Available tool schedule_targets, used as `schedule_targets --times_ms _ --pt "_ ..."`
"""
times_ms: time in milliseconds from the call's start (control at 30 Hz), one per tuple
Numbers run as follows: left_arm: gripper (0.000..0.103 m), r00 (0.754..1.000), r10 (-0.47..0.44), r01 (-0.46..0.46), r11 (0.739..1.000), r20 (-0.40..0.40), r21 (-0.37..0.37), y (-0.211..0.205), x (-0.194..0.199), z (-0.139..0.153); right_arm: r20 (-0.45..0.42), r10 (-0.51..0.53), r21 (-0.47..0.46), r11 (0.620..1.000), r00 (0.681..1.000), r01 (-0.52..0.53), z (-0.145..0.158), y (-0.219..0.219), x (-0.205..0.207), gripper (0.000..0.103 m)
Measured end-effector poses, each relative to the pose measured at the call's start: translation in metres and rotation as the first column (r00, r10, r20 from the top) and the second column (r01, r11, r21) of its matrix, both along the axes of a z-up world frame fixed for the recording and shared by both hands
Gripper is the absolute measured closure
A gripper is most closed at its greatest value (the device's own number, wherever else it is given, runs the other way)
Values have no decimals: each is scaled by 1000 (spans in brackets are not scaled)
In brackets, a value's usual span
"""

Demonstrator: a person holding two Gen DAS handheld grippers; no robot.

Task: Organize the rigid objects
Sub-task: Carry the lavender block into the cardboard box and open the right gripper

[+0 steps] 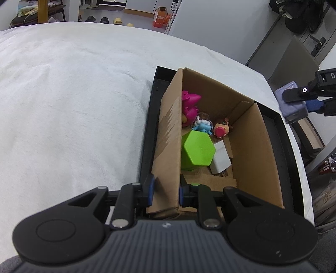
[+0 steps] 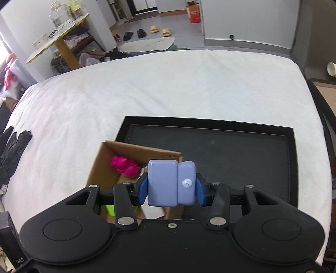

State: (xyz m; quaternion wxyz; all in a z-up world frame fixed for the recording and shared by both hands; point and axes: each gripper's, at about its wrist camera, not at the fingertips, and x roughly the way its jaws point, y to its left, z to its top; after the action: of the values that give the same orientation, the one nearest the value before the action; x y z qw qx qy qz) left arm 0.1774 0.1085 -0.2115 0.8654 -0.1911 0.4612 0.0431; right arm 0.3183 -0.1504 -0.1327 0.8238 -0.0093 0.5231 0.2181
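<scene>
White blanket [image 2: 168, 88] as landmark. Black gloves [image 2: 12, 147] lie on its left edge. Beyond its far edge: pale floor mat [image 2: 147, 44], yellow slippers [image 2: 160, 30] & black slippers [image 2: 134, 34] behind that, orange box [image 2: 194, 13] further back. Yellow-top table [image 2: 56, 37] w/ glass jars [image 2: 58, 16] off far-left corner.

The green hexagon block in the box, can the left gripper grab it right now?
Probably not yet. The left gripper is shut on the cardboard box wall, so it's busy. The green hexagon block lies uncovered in the box, open from above, so letting go of the wall first should free the way.
</scene>
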Motion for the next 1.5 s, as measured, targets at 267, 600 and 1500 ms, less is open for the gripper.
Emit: schedule_targets --times_ms 267,600,1500 --pt "83 999 7 -6 1000 39 -25 3 -5 3 -21 26 -10 1000 999 -26 -3 23 -14 59" --pt "85 997 6 -1 998 75 -63 9 -13 6 -97 53 -16 998 994 -55 -21 48 -35 59" --pt "84 994 -9 23 991 111 -128 18 -16 0 -229 62 -173 980 972 -103 -90 98 -54 57"
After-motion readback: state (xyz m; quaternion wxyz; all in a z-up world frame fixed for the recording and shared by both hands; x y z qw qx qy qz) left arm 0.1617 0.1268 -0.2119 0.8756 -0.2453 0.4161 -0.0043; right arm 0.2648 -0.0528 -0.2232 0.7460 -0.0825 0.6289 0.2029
